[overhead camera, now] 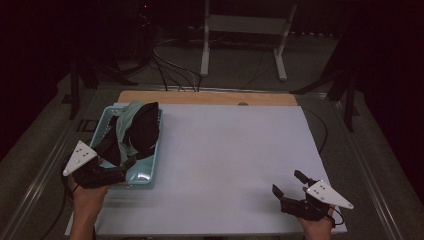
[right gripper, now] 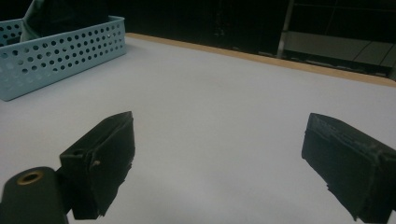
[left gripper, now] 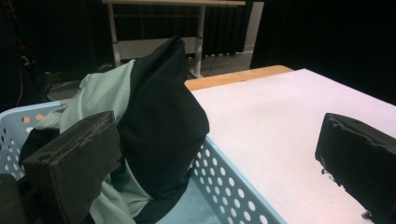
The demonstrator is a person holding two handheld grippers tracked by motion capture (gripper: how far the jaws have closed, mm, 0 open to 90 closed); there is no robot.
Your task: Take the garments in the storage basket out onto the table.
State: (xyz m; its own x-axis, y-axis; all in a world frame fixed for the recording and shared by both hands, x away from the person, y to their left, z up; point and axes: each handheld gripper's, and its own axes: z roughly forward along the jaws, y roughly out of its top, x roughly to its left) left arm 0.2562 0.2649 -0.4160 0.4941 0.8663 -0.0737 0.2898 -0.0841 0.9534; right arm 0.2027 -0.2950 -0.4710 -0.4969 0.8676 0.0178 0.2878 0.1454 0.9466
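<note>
A light blue perforated basket (overhead camera: 159, 150) stands at the left of the white tabletop (overhead camera: 230, 155), heaped with a black cloth (overhead camera: 144, 127) and a mint-green cloth (overhead camera: 125, 125). My left gripper (overhead camera: 122, 172) is at the basket's near end and open. In the left gripper view, my left gripper (left gripper: 212, 144) has one jaw inside the basket (left gripper: 224, 186) beside the black cloth (left gripper: 163, 126) and green cloth (left gripper: 102, 93), and the other jaw over the table. My right gripper (overhead camera: 286, 181) (right gripper: 224, 158) hovers open and empty near the front right edge, far from the basket (right gripper: 60, 51).
A wooden strip (overhead camera: 200, 97) borders the table's far edge. Behind the table, a white-legged desk frame (overhead camera: 245, 25) and loose cables (overhead camera: 170, 70) sit on the dark floor. Metal rails (overhead camera: 40, 175) run along both sides.
</note>
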